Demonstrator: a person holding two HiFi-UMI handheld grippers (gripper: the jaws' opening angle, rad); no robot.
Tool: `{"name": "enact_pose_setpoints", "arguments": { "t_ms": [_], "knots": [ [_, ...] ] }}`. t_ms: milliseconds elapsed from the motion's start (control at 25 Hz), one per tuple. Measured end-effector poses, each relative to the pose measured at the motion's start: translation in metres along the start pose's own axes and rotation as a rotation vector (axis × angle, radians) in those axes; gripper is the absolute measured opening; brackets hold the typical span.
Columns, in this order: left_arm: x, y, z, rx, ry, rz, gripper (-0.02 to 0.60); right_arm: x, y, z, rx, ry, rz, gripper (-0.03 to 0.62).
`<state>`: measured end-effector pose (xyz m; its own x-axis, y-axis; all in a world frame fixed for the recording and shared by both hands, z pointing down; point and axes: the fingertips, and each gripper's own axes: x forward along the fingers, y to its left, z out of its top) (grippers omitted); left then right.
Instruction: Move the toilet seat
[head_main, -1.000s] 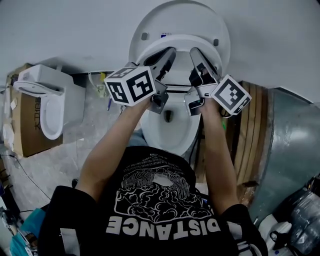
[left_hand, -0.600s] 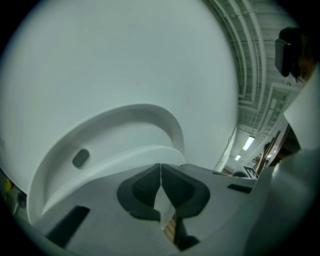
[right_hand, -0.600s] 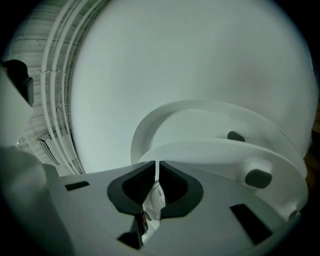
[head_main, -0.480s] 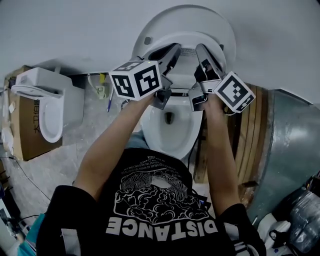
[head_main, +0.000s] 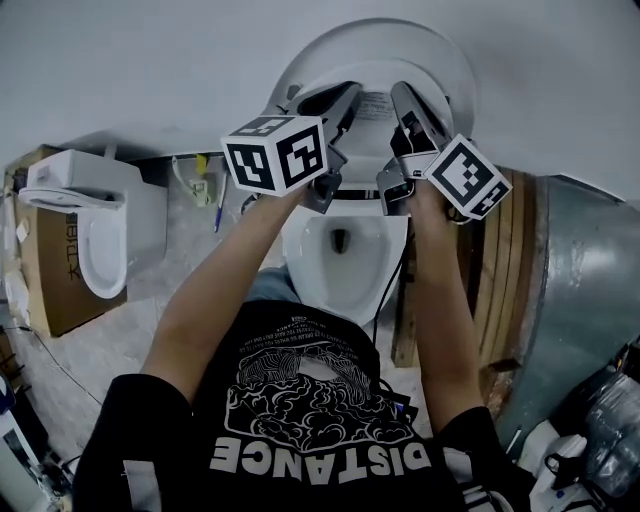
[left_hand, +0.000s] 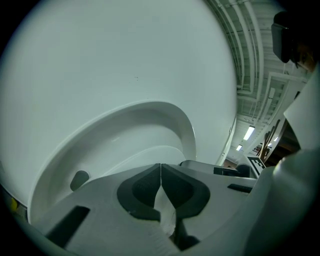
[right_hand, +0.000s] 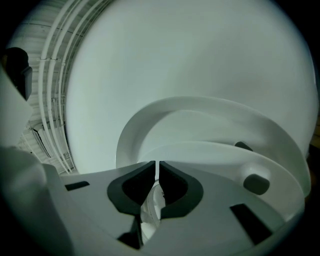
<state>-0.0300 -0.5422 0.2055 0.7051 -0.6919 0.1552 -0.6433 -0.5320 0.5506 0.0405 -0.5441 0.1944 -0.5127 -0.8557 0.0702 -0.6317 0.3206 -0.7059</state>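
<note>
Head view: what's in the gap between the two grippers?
In the head view, the raised toilet seat spans it, from the left gripper to the right gripper, both shut on it; the bowl shows below.

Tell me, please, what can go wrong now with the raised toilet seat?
Both the left gripper and the right gripper pinch only the thin edge of the toilet seat; it could slip out and slam onto the bowl. Pushed too fast, the seat may bang against the upright lid.
</note>
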Motion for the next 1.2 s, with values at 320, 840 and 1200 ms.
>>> {"name": "enact_pose_setpoints", "arguments": {
  "t_ms": [320, 840, 1200],
  "knots": [
    [0.014, 0.007, 0.002, 0.038, 0.023, 0.012, 0.018, 0.01, -0.01, 0.004, -0.031, 0.0, -0.038, 0.035],
    [0.014, 0.004, 0.0, 0.072, 0.031, 0.03, 0.018, 0.006, -0.01, 0.001, -0.091, 0.021, -0.079, 0.035],
    [-0.003, -0.01, -0.017, 0.134, 0.066, 0.078, 0.018, -0.02, 0.004, -0.016, -0.263, 0.076, -0.12, 0.035]
  ]
}}
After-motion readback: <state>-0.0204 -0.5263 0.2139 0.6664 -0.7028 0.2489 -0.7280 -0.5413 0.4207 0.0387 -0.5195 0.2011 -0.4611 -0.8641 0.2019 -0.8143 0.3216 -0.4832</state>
